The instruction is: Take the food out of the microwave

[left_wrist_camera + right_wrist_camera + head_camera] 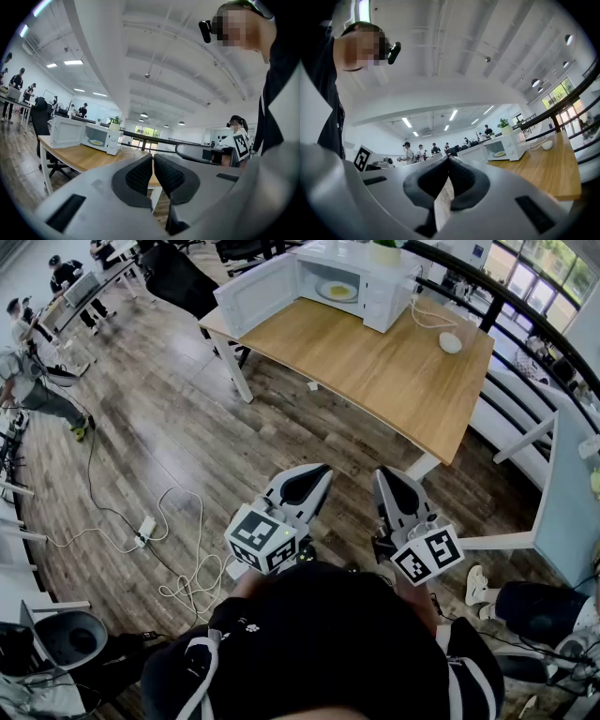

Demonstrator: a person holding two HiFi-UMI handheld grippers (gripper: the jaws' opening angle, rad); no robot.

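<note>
Two units are held well short of the microwave [375, 287]: the left hand-held gripper [319, 472] and the right hand-held gripper [387, 474], each with jaws closed together and nothing between them. Food [339, 291] lies on a plate [322, 287] inside the microwave, door [255, 294] open, on the counter [375, 371]

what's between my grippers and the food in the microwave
In the head view, nothing blocks the way: a stretch of wood floor, then the bare near part of the table, up to the open microwave holding the food.
</note>
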